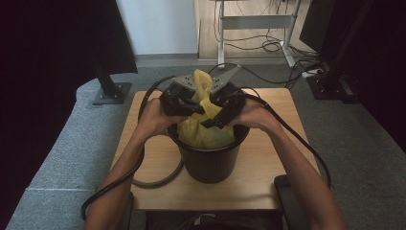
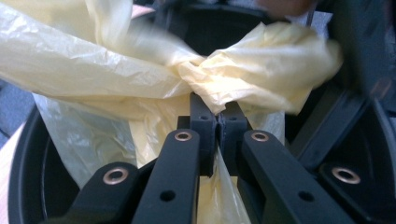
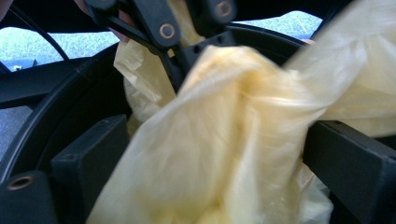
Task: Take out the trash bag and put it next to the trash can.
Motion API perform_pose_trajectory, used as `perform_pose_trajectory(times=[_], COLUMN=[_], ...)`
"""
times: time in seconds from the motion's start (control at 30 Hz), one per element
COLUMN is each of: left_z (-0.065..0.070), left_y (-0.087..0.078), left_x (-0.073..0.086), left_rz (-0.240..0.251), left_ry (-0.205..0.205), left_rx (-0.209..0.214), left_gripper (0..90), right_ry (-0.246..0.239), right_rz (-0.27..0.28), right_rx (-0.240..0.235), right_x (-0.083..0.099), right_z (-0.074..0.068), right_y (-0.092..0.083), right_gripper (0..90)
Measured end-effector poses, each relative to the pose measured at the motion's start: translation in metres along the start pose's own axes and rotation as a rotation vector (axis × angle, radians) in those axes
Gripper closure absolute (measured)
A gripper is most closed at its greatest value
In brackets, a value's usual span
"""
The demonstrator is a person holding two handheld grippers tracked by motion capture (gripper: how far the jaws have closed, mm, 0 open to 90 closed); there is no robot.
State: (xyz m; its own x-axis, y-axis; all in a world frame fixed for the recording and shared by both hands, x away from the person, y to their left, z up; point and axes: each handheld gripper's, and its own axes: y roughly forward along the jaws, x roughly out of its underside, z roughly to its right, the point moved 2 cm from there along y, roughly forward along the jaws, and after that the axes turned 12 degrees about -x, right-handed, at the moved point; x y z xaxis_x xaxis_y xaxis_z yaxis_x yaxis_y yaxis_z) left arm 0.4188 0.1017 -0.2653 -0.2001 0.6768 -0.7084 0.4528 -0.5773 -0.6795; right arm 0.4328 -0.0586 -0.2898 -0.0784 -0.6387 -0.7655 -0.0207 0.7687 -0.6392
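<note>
High view: knotting the yellow bag over the bin

We work near to far. Nearest us, the round black plastic bin (image 1: pixel 210 160) stands on the small wooden table (image 1: pixel 268 184), with the thin crinkled yellow plastic bag (image 1: pixel 203 132) lining it and gathered above its rim. Our left gripper (image 1: pixel 200 109) is clamped tight on a twisted fold just below the knot (image 2: pixel 198 70). Our right gripper (image 1: pixel 210 122) has its jaws spread wide, with bag film lying loose between them and no grip. To finish well, we judge the left should keep its hold while the right re-takes the free ear and pulls outward, steadily, without tearing.
</note>
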Motion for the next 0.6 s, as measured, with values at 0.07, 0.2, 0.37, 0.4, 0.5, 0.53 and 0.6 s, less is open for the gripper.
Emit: perform_pose_trajectory(times=[0.07,0.2,0.37,0.4,0.5,0.53,0.6], left_z=[0.0,0.002,0.004,0.003,-0.001,-0.002,-0.005], left_y=[-0.002,-0.009,-0.014,-0.016,-0.026,-0.03,-0.037], left_x=[-0.004,-0.012,-0.013,-0.012,-0.009,-0.007,-0.001], left_rz=[0.014,0.101,0.128,0.136,0.145,0.142,0.133], left_ry=[0.004,-0.014,-0.02,-0.029,-0.043,-0.044,-0.05], left_rx=[0.01,0.087,0.097,0.09,0.068,0.046,0.017], left_gripper=[87.3,87.4,78.2,71.5,54.1,49.6,41.9], right_ry=[-0.014,-0.021,-0.042,-0.039,0.006,0.015,0.021], right_rz=[-0.008,0.006,0.015,0.015,0.017,0.02,0.024], right_rx=[-0.004,-0.018,-0.014,-0.011,0.019,0.025,0.039], right_x=[-0.002,-0.006,-0.004,-0.003,0.002,0.004,0.008], right_z=[0.0,-0.002,-0.004,-0.003,0.001,0.002,0.003], right_y=[0.004,0.009,0.008,0.006,0.0,-0.003,-0.01], right_gripper=[15.0,32.2,70.2,75.0,79.6,80.0,80.2])
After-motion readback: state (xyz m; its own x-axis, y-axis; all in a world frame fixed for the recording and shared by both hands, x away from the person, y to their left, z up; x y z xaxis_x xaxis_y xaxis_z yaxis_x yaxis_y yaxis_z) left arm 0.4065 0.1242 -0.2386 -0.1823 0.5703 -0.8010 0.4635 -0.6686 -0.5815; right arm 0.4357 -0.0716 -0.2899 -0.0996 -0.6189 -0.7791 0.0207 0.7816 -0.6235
